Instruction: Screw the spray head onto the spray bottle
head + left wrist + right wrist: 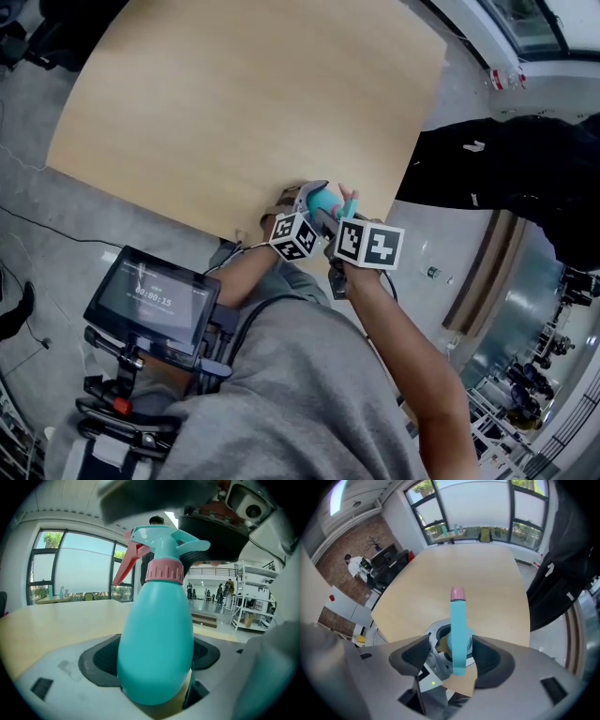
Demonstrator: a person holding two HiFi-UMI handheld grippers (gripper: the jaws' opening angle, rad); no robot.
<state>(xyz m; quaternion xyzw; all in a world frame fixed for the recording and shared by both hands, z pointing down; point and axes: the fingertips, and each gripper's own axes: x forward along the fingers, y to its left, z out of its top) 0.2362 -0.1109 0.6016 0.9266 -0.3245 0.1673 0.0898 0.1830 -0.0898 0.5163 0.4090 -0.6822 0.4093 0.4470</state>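
The head [157,543] sat on the bottle [157,644], pink collar [164,570] down on the neck, seemingly screwed home or nearly. The left gripper [154,657] clamped the bottle above the surface [440,583] edge; the right gripper [452,658] straddled the head, jaws apart.

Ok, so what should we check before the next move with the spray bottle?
1. Left gripper grips the spray bottle: ok, the body sits between its pads.
2. Spray head sits upright on the bottle's neck: ok.
3. Pink collar screwed fully tight: cannot tell.
4. Right gripper clear of the spray head: ok, its jaws stand apart on either side, not pressing.
5. Bottle safely over the table: cannot tell, it is held right by the table's near edge.
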